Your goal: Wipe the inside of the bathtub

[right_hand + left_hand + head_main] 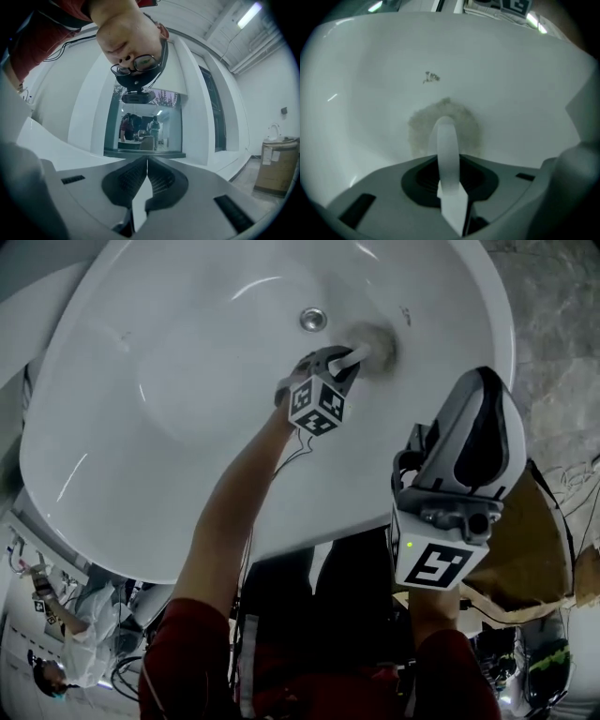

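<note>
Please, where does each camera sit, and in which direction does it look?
Head view: on the head, down into the bathtub; shows both arms, left gripper, right gripper.
Left gripper view: along its jaws, shut on the scrubber, at the bathtub wall.
Right gripper view: upward at the person and a window; jaws shut, empty.
Shared: head and left gripper views show the scrubber.

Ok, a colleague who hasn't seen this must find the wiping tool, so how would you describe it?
Look into the white bathtub and find its round metal drain. Right beside it a round, fuzzy grey pad sits against the tub's surface, on a white handle clamped in the left gripper. It is the only soft, grey thing on that smooth white surface.
</note>
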Tool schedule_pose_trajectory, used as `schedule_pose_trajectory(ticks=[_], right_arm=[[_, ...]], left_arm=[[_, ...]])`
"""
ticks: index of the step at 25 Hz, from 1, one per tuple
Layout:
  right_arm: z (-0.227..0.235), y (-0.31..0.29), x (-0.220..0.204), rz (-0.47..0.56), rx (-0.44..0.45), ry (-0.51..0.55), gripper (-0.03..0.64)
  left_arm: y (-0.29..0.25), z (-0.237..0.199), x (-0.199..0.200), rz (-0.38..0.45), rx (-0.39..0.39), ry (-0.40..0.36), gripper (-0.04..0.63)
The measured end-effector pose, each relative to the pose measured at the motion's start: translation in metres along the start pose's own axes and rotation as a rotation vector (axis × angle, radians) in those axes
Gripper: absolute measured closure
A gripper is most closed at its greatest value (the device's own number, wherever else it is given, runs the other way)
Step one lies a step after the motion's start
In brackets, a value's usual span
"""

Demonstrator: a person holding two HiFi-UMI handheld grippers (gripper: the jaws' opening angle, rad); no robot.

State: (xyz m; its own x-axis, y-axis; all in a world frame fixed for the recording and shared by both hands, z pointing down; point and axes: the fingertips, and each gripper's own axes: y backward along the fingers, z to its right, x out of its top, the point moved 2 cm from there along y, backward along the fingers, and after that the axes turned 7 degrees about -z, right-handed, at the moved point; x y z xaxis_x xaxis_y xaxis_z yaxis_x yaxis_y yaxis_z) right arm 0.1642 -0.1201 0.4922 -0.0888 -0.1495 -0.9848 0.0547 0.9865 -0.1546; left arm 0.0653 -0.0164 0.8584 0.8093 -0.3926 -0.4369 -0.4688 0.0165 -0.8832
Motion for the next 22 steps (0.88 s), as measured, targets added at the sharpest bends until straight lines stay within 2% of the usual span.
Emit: schedule_pose_trajectory(ticks=[6, 9, 11, 16, 22], right_arm=[[0.010, 0.021, 0.050, 0.037, -0.029, 0.033, 0.604], [0.010, 0.031, 0.084, 0.055, -0.037, 0.048, 0.604], [0.011, 0.041, 0.110, 0.074, -0.041, 0.056, 0.604], [0.009, 0.069, 0.181, 0.115, -0.061, 0.050, 0.604], [-0.001, 0.104, 0.250, 0.127, -0.064, -0.005, 0.604]], left_arm=[[0.057, 0.032, 0.028, 0.085, 0.002, -0.040, 0.503], [0.097, 0.037, 0.041, 0.130, 0.028, -0.008, 0.502], [0.129, 0.038, 0.055, 0.172, 0.061, 0.029, 0.503], [0.232, 0.040, 0.100, 0.310, 0.168, 0.060, 0.502], [0.357, 0.051, 0.153, 0.462, 0.307, 0.047, 0.502]])
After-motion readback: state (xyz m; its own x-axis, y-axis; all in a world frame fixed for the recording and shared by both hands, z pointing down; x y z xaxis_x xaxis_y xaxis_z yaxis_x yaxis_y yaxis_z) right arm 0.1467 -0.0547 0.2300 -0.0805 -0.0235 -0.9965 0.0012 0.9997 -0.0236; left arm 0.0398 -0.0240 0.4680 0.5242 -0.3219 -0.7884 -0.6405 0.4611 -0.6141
